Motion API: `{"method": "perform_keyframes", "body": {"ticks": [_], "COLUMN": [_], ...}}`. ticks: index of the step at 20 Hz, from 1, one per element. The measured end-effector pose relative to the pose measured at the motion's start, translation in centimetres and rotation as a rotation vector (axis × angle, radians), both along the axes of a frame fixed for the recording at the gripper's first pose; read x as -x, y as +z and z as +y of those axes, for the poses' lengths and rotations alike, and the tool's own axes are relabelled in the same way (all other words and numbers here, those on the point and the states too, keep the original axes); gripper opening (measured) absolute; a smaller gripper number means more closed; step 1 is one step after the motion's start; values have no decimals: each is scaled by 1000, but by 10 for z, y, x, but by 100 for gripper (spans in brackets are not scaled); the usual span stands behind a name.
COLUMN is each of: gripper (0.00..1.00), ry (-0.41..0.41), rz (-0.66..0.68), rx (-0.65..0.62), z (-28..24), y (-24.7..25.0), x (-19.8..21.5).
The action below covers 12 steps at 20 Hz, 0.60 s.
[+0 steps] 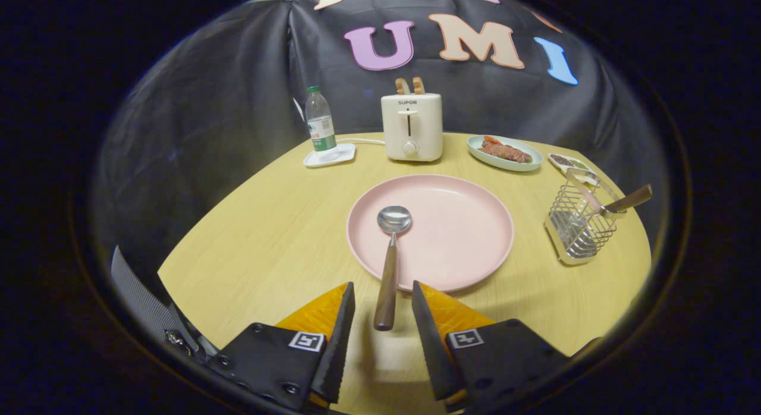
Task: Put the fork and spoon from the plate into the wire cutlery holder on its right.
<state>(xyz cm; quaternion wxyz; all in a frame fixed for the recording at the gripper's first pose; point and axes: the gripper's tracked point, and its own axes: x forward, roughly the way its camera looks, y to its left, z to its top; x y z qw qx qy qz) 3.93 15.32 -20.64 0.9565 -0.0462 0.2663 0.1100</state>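
Gripper (383, 305) jaws apart, straddling spoon (389, 266) handle end, no contact. Spoon bowl on plate (469, 236), handle overhanging 6 o'clock rim. Risk: grip near handle tip, spoon pivots, clips wire cutlery holder (579, 225) at 3 o'clock.

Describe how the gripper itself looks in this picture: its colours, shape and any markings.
The gripper has two wedge-shaped fingers with orange bodies and flat black inner pads. Behind them sit black mounting blocks with small screw holes, each carrying a white square tag with a black pattern. A ribbed black strap or cable shows beside the left block.
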Motion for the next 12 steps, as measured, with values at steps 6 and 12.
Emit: {"method": "perform_keyframes", "body": {"ticks": [6,12], "gripper": [17,4], "ry": [-43,-41], "rz": [19,32], "rx": [13,6], "z": [-8,-2], "y": [-2,1], "x": [-4,1]}}
